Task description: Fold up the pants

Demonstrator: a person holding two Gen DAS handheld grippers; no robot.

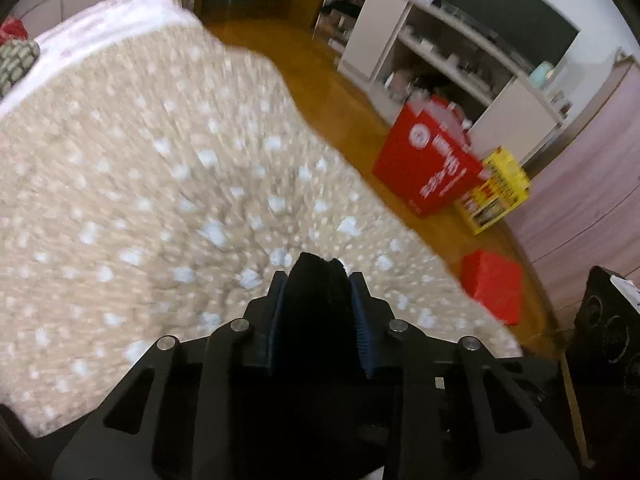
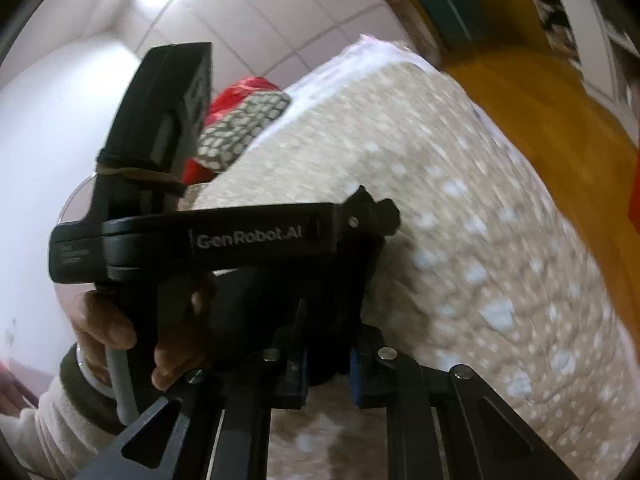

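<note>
A beige bedspread with pale flecks (image 1: 140, 184) covers the bed. Beside the bed, on the orange floor, stands a red bag (image 1: 428, 164) whose white print is too blurred to read. "GenRobot.AI" is printed on the left gripper (image 2: 372, 210), pinching black pants fabric (image 1: 318, 280) above the bed. The right gripper (image 2: 326, 364) pinches the same dark cloth.
</note>
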